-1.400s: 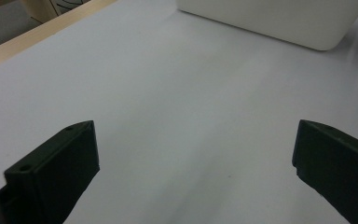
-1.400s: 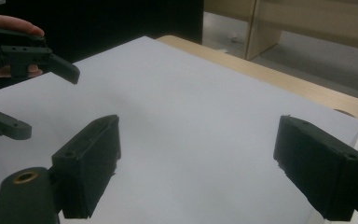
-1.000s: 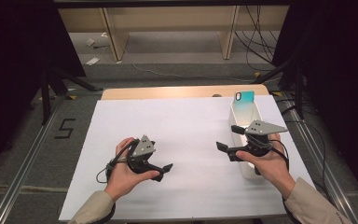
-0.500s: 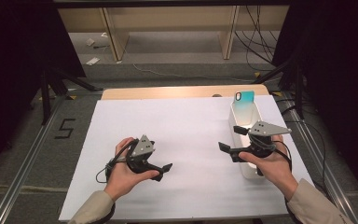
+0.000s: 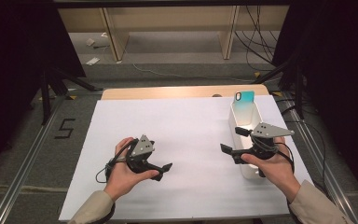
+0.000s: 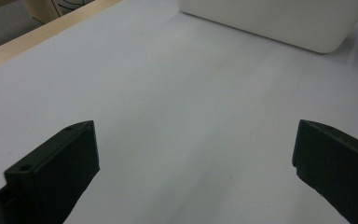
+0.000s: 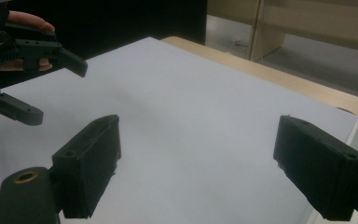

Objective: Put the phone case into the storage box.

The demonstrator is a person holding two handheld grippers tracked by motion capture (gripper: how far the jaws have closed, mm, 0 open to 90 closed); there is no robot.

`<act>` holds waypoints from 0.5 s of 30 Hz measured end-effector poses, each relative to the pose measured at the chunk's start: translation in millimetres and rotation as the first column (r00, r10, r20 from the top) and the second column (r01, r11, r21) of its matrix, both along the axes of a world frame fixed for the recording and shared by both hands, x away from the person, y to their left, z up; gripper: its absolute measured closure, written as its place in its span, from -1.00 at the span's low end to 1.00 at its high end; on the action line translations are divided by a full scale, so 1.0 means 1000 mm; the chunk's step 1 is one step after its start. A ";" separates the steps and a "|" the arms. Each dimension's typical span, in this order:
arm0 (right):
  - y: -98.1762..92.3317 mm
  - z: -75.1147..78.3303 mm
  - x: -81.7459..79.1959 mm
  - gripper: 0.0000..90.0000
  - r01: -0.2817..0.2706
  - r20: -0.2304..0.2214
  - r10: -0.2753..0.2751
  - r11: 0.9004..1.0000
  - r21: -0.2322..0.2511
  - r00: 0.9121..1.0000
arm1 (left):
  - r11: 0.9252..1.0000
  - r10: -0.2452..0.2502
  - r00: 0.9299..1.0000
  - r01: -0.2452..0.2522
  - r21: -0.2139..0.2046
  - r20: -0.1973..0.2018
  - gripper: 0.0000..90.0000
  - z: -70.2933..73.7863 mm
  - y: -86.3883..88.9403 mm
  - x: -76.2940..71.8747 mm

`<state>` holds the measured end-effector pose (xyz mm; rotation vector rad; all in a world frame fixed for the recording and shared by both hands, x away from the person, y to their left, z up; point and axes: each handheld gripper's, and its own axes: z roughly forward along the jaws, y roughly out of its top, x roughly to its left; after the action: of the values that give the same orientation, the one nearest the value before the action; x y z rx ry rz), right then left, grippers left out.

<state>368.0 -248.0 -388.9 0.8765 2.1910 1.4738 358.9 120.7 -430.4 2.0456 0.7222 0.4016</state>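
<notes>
Seen from above, a person's 2 forearms in beige sleeves come in from the near edge of a bench covered by a white paper sheet (image 5: 186,135). The left hand (image 5: 121,175) holds the left tool (image 5: 164,169), a black 2-jaw device with a grey three-cornered plate on top, low over the sheet on the near left. Its jaws stand wide apart with nothing but bare paper between them. The right hand (image 5: 272,169) holds the right tool (image 5: 228,145) of the same make on the near right, jaws pointing left toward the middle of the sheet; they too stand wide apart and grip nothing. Just behind and beneath the right hand sits a long white plastic bin (image 5: 248,169), running away from the person along the sheet's right side. At its far end a turquoise smartphone (image 5: 244,103) stands upright inside it, leaning on the far wall. Beyond the sheet, a strip of the light wooden bench (image 5: 168,92) top shows.
</notes>
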 end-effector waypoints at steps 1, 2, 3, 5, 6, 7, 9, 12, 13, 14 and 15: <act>0.000 0.000 0.000 -0.65 0.000 0.000 0.000 1.000 0.000 1.000 | 1.000 0.000 1.000 0.000 0.000 0.000 -1.00 0.000 0.000 0.000; 0.000 0.000 0.000 -0.65 -0.002 0.000 0.002 1.000 0.000 1.000 | 1.000 0.000 1.000 0.000 0.000 -0.001 -1.00 -0.001 0.000 0.000; 0.000 0.000 -0.001 -0.65 -0.002 0.001 0.002 1.000 0.000 1.000 | 1.000 0.000 1.000 0.000 0.002 -0.002 -1.00 0.000 0.000 0.000; -0.001 -0.001 -0.001 -0.65 -0.005 0.002 0.005 1.000 -0.002 1.000 | 1.000 -0.002 1.000 0.002 0.002 0.000 -1.00 0.000 0.000 0.000; -0.001 -0.001 -0.001 -0.65 -0.004 0.001 0.004 1.000 -0.002 1.000 | 1.000 0.000 1.000 0.000 -0.002 0.000 -1.00 0.000 0.000 0.000; -0.001 -0.001 -0.001 -0.65 -0.002 0.002 0.002 1.000 -0.003 1.000 | 1.000 -0.002 1.000 0.002 0.001 -0.001 -1.00 0.000 0.000 0.000; -0.001 -0.001 -0.002 -0.65 -0.001 0.006 0.001 1.000 -0.007 1.000 | 1.000 0.000 1.000 0.000 0.004 -0.004 -1.00 -0.001 0.000 0.000; -0.001 -0.002 -0.001 -0.65 0.000 0.005 0.000 1.000 -0.007 1.000 | 1.000 0.001 1.000 -0.001 0.003 -0.004 -1.00 -0.001 0.000 0.000; -0.001 -0.002 -0.001 -0.65 0.000 0.006 0.000 1.000 -0.007 1.000 | 1.000 0.000 1.000 0.000 0.003 -0.003 -1.00 -0.001 0.000 0.000; 0.000 -0.003 -0.001 -0.65 -0.002 0.004 0.002 1.000 -0.010 1.000 | 1.000 0.000 1.000 0.000 0.003 -0.003 -1.00 -0.001 0.000 0.000; 0.000 -0.003 -0.001 -0.66 -0.003 0.006 0.003 1.000 -0.012 1.000 | 1.000 0.000 1.000 0.000 0.003 -0.004 -1.00 -0.001 0.000 0.000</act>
<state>366.8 -248.0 -391.7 0.8635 2.1956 1.4616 359.2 120.8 -431.0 2.0496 0.7241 0.3994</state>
